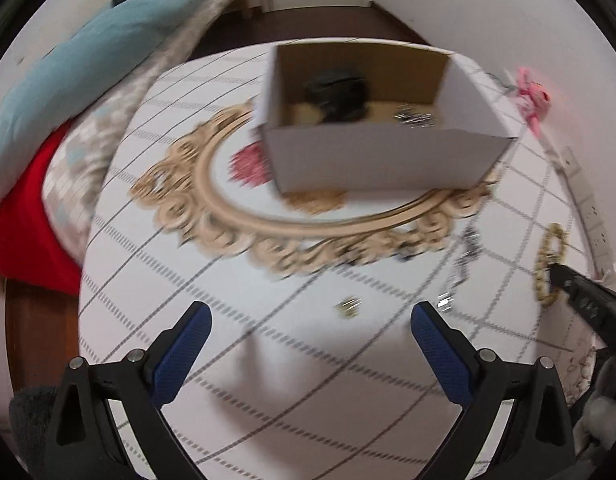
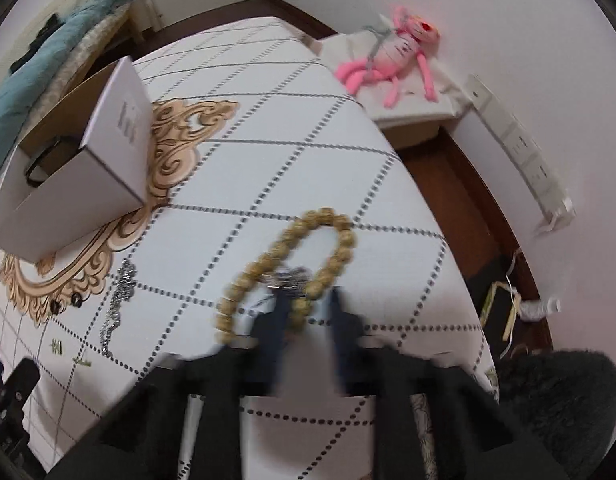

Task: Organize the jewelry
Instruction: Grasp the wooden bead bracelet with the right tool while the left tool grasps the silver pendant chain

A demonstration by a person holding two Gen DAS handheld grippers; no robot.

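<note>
We see a white grid-patterned tablecloth [image 2: 292,128] by a white wall, open white cardboard box [image 1: 372,152] far left, left gripper [image 1: 308,324] spread wide above cloth, right gripper [image 2: 308,300] narrowed around a tan wooden bead bracelet [image 2: 284,264], grip blurred, silver chain [image 2: 118,304] left.

- A table [image 2: 292,112] under a white grid-patterned cloth bears everything.
- On it: cardboard box [image 1: 372,156], bead bracelet [image 2: 284,268], silver chain [image 2: 118,304], small clasp [image 1: 348,306].

One cardboard box [image 1: 372,160], one bead bracelet [image 2: 292,264], one silver chain [image 2: 118,304], one pink plush toy [image 2: 392,60].
</note>
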